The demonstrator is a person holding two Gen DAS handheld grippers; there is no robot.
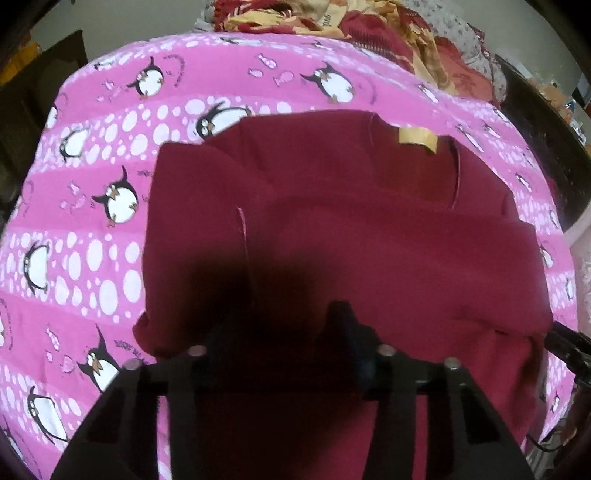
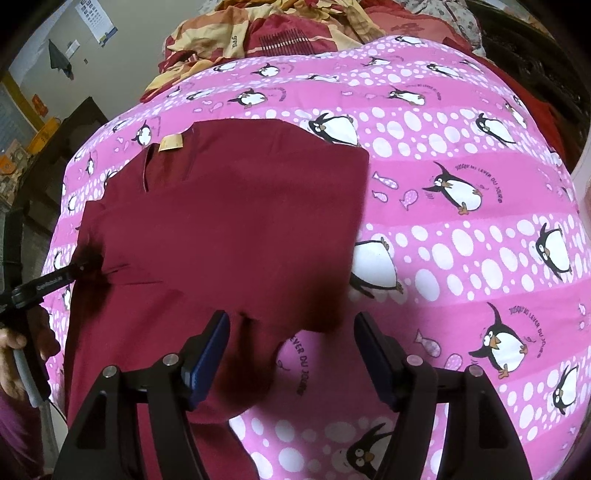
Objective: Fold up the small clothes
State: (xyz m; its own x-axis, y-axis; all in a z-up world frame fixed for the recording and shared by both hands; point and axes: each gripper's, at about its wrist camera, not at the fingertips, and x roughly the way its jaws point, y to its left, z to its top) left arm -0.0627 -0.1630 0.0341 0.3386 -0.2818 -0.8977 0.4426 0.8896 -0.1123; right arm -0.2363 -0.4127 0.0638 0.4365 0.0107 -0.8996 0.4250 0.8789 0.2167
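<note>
The right gripper (image 2: 291, 354) hovers low over the near edge of the maroon garment (image 2: 229, 229), its blue-padded jaws spread wide with a loose fold of cloth lying between them, apparently ungripped. The left gripper (image 2: 79, 266), seen from the right wrist view as a dark finger reaching in from the side, has its tip on the garment's left edge, where the cloth puckers into small creases. Its own camera looks into deep shadow over the fabric; whether those jaws pinch the cloth or merely press on it cannot be told.

The garment lies spread on the pink penguin-print bedspread (image 2: 461, 236), already partly doubled: an upper layer with a straight right edge sits over a longer layer running toward the person. A tan label (image 2: 170, 143) marks the neckline at the far end.

The fold looks to be midway. The next move probably calls for the right jaws to close on the near hem and carry it toward the collar, while the left side keeps the edge aligned.

Beyond the garment, a heap of red and yellow bedding (image 2: 258, 33) lies at the far end, well apart. Nothing stands in the way.
</note>
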